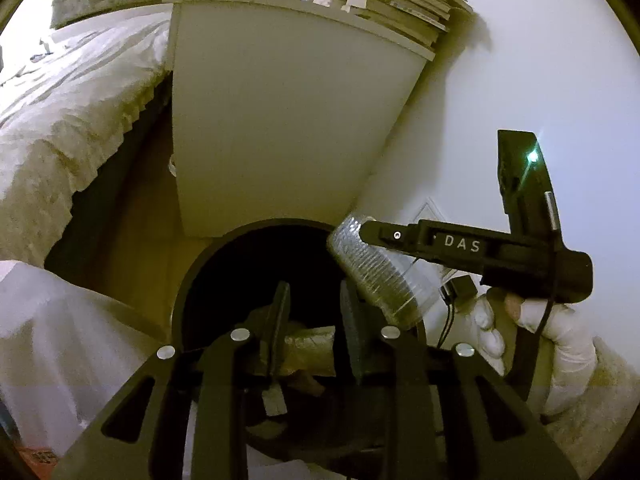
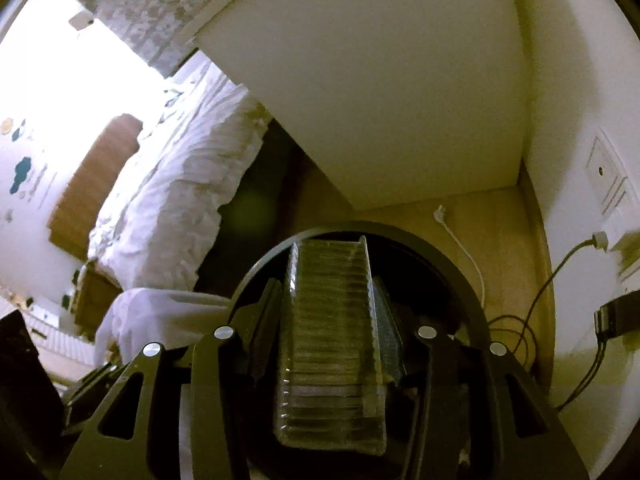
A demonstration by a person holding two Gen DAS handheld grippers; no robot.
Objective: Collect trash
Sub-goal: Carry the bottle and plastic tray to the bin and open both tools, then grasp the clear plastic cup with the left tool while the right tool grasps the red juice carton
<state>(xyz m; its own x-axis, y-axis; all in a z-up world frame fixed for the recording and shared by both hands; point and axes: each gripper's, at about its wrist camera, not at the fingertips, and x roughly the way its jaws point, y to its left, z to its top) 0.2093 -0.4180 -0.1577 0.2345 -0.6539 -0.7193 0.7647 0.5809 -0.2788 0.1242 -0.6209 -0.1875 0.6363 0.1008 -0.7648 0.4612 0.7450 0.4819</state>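
Observation:
A black round bin (image 1: 196,268) stands on the floor under both grippers. My left gripper (image 1: 315,286) hangs over its mouth with a crumpled tan paper wad (image 1: 310,346) between its fingers; whether the pads press on it does not show. My right gripper (image 2: 326,280) is shut on a clear ribbed plastic cup (image 2: 332,340), held lengthwise above the bin's rim (image 2: 460,276). In the left wrist view the same cup (image 1: 372,272) tilts over the bin's right edge. A white-gloved hand (image 1: 568,344) holds that gripper.
A white bedside cabinet (image 1: 280,120) stands just behind the bin, with stacked books (image 1: 392,4) on top. A bed with a white duvet (image 1: 60,120) fills the left. Cables (image 2: 520,328) lie on the wooden floor by the wall, near a plugged-in socket (image 2: 600,240).

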